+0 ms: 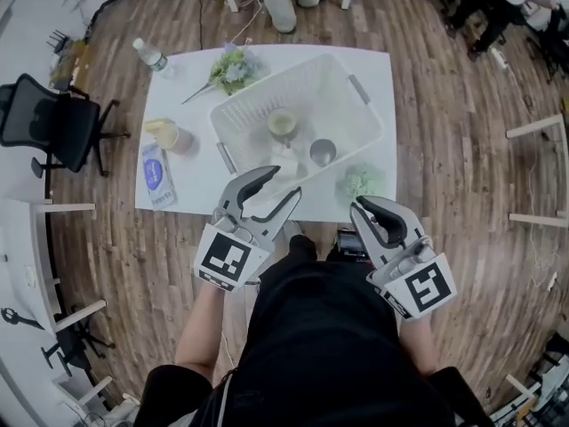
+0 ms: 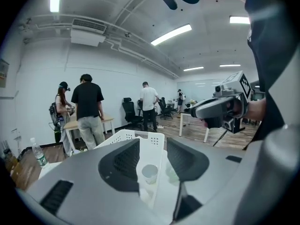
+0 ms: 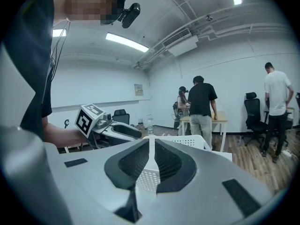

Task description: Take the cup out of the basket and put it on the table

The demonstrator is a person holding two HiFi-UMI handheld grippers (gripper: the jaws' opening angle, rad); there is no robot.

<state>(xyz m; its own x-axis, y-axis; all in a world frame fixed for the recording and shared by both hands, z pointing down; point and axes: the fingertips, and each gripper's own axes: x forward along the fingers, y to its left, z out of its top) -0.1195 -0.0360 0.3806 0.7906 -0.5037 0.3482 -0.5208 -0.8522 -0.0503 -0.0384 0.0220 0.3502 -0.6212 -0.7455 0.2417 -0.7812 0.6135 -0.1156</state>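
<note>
A white mesh basket (image 1: pixel 364 105) stands on the white table (image 1: pixel 373 69). Inside it are a pale translucent cup (image 1: pixel 283 124) and a grey metal cup (image 1: pixel 323 152). My left gripper (image 1: pixel 284 182) hovers over the table's near edge just short of the basket, open, with nothing between its pads. In the left gripper view the pale cup (image 2: pixel 149 173) shows beyond the gap of the left gripper (image 2: pixel 153 142), past the basket wall (image 2: pixel 136 137). My right gripper (image 1: pixel 360 206) hangs at the near right edge, shut and empty, and the right gripper (image 3: pixel 151 140) points at the basket (image 3: pixel 187 142).
On the table left of the basket are a water bottle (image 1: pixel 151 56), a bunch of flowers (image 1: pixel 233 68), a yellowish cup (image 1: pixel 163 133) and a flat packet (image 1: pixel 156 174). A green tuft (image 1: pixel 360 182) lies near the right gripper. People stand at another table (image 2: pixel 84 123).
</note>
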